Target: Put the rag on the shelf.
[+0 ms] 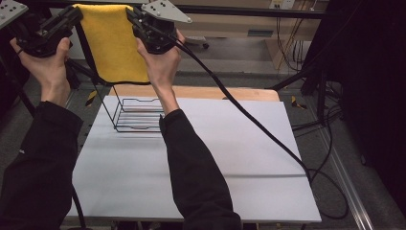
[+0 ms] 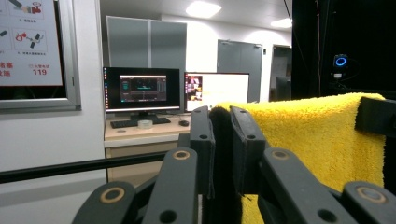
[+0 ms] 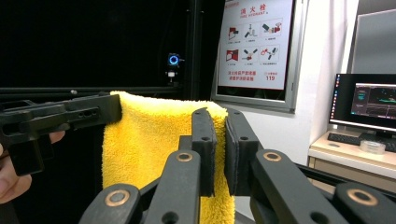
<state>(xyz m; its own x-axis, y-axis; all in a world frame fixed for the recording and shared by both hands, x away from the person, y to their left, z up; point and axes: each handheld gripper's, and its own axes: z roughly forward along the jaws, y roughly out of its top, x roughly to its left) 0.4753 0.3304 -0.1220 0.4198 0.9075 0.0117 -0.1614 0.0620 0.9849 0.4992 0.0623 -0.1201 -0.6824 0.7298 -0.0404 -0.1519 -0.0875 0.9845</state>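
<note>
A yellow towel hangs in the air above the far left of the table, stretched between my two grippers. My left gripper is shut on its upper left corner, my right gripper on its upper right corner. In the left gripper view the jaws pinch the towel's edge, and the towel spreads to the right toward the other gripper. Seen from the right gripper, the towel hangs left of the jaws, with the left gripper clamped on its far corner.
A black wire rack stands on the white table sheet below the towel, at the far left. The right gripper's cable trails across the table to the right edge. Monitors sit on a desk beyond.
</note>
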